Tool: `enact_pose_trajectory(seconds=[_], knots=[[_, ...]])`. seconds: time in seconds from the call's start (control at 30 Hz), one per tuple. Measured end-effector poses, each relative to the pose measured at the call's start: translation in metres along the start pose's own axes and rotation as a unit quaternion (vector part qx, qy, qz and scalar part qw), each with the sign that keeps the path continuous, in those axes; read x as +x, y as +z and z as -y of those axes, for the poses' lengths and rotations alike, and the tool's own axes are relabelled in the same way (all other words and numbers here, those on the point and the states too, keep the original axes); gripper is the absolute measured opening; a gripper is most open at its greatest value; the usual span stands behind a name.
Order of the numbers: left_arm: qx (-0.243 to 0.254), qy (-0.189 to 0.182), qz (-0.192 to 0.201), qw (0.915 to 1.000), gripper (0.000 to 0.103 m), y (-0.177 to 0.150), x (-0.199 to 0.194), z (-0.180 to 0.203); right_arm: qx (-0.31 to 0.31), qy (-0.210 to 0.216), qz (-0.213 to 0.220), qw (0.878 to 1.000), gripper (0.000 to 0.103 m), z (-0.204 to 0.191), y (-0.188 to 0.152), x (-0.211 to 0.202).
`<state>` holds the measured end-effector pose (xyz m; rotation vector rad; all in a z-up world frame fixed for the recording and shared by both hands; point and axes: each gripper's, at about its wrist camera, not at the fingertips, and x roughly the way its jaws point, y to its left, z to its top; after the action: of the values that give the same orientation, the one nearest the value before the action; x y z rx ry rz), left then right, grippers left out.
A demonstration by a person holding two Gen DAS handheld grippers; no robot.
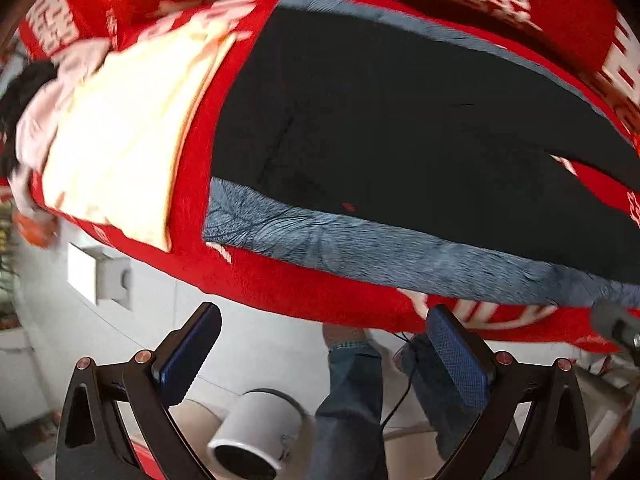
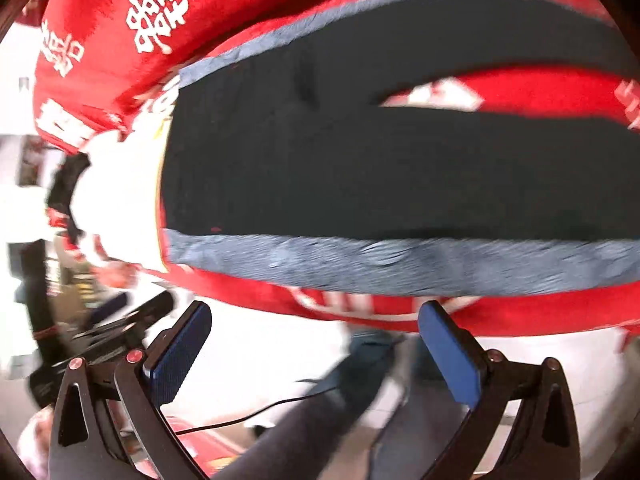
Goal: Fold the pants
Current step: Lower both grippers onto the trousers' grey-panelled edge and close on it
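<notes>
red blanket [image 1: 280, 288] with white characters is covering the surface, and the dark pants [image 1: 400, 128] are lying flat on it. left gripper [image 1: 324, 356] and right gripper [image 2: 316, 344] are hanging wide open, holding nothing, just before the pants' grey side stripe [image 1: 400, 256].

The left gripper [image 1: 324, 344] hangs with its jaws spread wide and nothing between its blue pads [image 1: 188, 360]. The right gripper [image 2: 316, 340] is likewise spread wide and empty. The person's legs [image 1: 352, 400] in jeans show below both grippers.
</notes>
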<state>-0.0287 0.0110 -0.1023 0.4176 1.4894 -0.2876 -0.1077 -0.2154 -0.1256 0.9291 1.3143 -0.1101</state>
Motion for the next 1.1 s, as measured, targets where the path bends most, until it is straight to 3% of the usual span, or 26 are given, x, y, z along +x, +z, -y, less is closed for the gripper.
enact_pose_trajectory(seconds=[0.13, 0.3, 0.37, 0.47, 0.7, 0.73, 0.77, 0.8, 0.83, 0.93, 1.1], knots=[[-0.015, -0.014, -0.002, 0.9998, 0.103, 0.002, 0.032, -0.022, 0.046, 0.076, -0.011, 0.996, 0.103, 0.020, -0.010, 0.043], [-0.049, -0.072, 0.015, 0.9961, 0.103, 0.002, 0.059, -0.041, 0.070, 0.129, -0.010, 0.989, 0.094, 0.039, -0.018, 0.076], [-0.066, -0.113, 0.012, 0.9913, 0.103, 0.001, 0.069, -0.046, 0.082, 0.160, -0.013, 0.984, 0.086, 0.045, -0.021, 0.089], [-0.097, -0.169, 0.013, 0.9807, 0.103, -0.003, 0.081, -0.052, 0.091, 0.195, -0.016, 0.976, 0.084, 0.050, -0.024, 0.107], [-0.106, -0.208, 0.015, 0.9723, 0.103, -0.007, 0.087, -0.052, 0.140, 0.269, 0.003, 0.953, 0.081, 0.046, -0.013, 0.141], [-0.106, -0.213, 0.016, 0.9713, 0.103, -0.004, 0.089, -0.054, 0.151, 0.272, 0.004, 0.950, 0.064, 0.044, -0.011, 0.146], [-0.105, -0.219, 0.015, 0.9700, 0.103, -0.003, 0.088, -0.053, 0.158, 0.268, 0.004, 0.950, 0.030, 0.042, -0.009, 0.148], [-0.104, -0.226, 0.014, 0.9686, 0.103, -0.001, 0.088, -0.053, 0.162, 0.268, 0.005, 0.950, 0.019, 0.040, -0.006, 0.147], [-0.104, -0.237, 0.014, 0.9660, 0.103, 0.002, 0.089, -0.054, 0.160, 0.280, 0.011, 0.947, 0.014, 0.037, -0.004, 0.140], [-0.119, -0.262, 0.016, 0.9574, 0.103, 0.007, 0.087, -0.058, 0.138, 0.308, 0.024, 0.941, 0.013, 0.027, -0.002, 0.117], [-0.198, -0.323, 0.017, 0.9251, 0.100, 0.027, 0.093, -0.067, 0.095, 0.321, 0.020, 0.942, 0.013, 0.008, -0.002, 0.089]])
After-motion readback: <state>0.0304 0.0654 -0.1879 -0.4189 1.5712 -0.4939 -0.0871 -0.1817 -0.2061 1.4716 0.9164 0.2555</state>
